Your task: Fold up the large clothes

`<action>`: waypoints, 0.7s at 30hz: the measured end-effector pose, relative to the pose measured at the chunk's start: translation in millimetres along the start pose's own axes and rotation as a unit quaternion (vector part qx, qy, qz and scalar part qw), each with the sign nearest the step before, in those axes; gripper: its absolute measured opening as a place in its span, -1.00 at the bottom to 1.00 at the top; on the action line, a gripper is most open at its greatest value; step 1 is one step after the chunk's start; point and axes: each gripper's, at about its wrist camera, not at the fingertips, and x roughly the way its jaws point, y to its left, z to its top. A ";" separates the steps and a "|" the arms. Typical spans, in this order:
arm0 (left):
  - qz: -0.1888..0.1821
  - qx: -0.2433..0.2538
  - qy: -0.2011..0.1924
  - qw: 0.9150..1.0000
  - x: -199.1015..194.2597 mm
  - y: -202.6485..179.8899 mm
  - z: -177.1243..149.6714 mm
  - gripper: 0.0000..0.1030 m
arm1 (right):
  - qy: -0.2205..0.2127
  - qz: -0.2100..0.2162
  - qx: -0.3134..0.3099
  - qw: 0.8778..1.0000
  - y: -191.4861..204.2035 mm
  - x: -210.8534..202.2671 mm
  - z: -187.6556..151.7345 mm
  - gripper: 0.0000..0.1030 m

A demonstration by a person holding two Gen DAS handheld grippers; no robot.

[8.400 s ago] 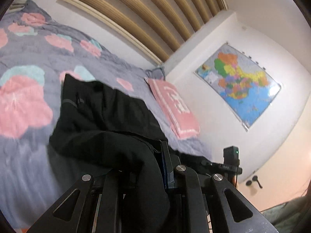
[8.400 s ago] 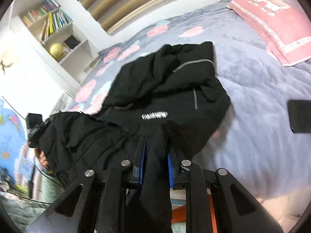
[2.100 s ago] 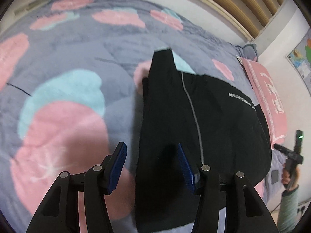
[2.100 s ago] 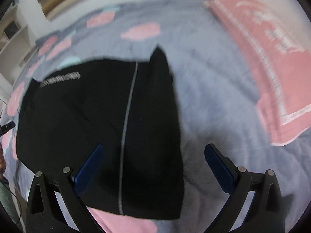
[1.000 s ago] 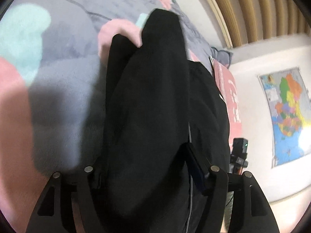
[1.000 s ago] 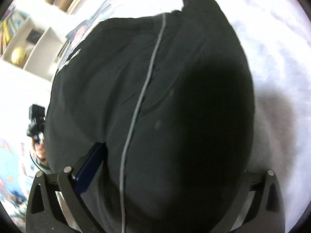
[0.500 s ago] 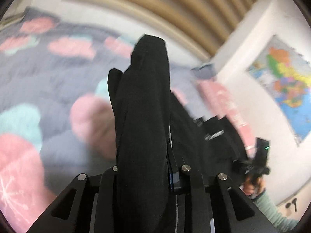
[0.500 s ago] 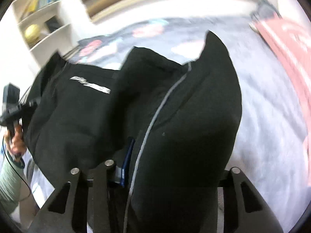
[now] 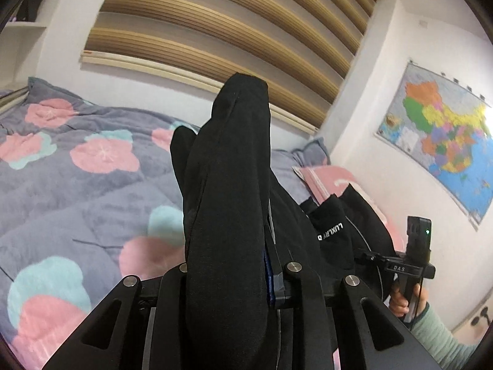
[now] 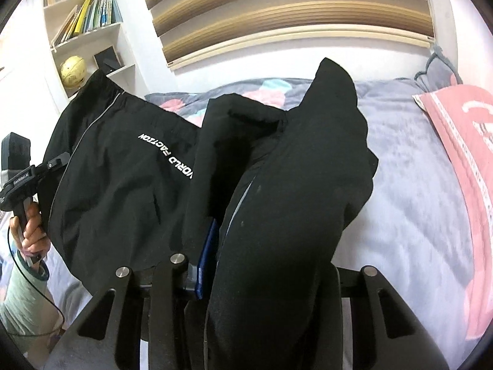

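One black garment (image 9: 228,203), two grippers, one bed, one pink pillow and one wall map appear across the two views. In the left wrist view, the left gripper (image 9: 234,277) has its jaws pressed together on a bunched fold of the garment, which rises toward 12 o'clock, lifted above the flowered grey quilt (image 9: 77,191). The quilt lies bare from 7 to 10 o'clock, bounded at 11 o'clock by the wall under the wooden slats (image 9: 222,30). At 3 o'clock the pink pillow (image 9: 326,178) lies against the wall bearing the map (image 9: 443,129), and at 4 o'clock the right hand (image 9: 403,302) grips the other tool's handle. In the right wrist view, the right gripper (image 10: 246,265) pinches a second fold of the same garment (image 10: 292,191), whose panel with white lettering stretches toward 9 o'clock, where the left hand (image 10: 30,228) holds its handle. Bare quilt (image 10: 416,215) lies at 3 to 4 o'clock, up to the pillow (image 10: 462,160). Only this view shows the bookshelf (image 10: 83,15) and globe (image 10: 72,71) at 10 o'clock; only the left view shows the map.
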 end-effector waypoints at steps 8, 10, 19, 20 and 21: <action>0.048 -0.055 0.038 0.997 68.8 62.2 -0.3 -0.53 | 0.058 -0.016 0.047 0.997 -19.6 72.8 13.0 -0.18; 0.084 -0.064 0.030 0.994 80.4 86.4 -12.3 -0.58 | 0.078 -0.027 0.061 0.995 -34.7 92.4 6.0 -0.18; 0.089 -0.233 0.127 0.960 98.7 197.0 -68.1 -0.47 | 0.132 -0.067 0.177 0.973 -107.4 118.8 -34.7 0.14; 0.093 -0.228 0.123 0.961 92.4 194.8 -68.4 -0.45 | 0.132 -0.074 0.183 0.971 -111.2 115.9 -35.0 0.19; 0.110 -0.209 0.117 0.965 82.0 186.3 -65.3 -0.43 | 0.129 -0.083 0.188 0.970 -112.3 108.6 -36.5 0.23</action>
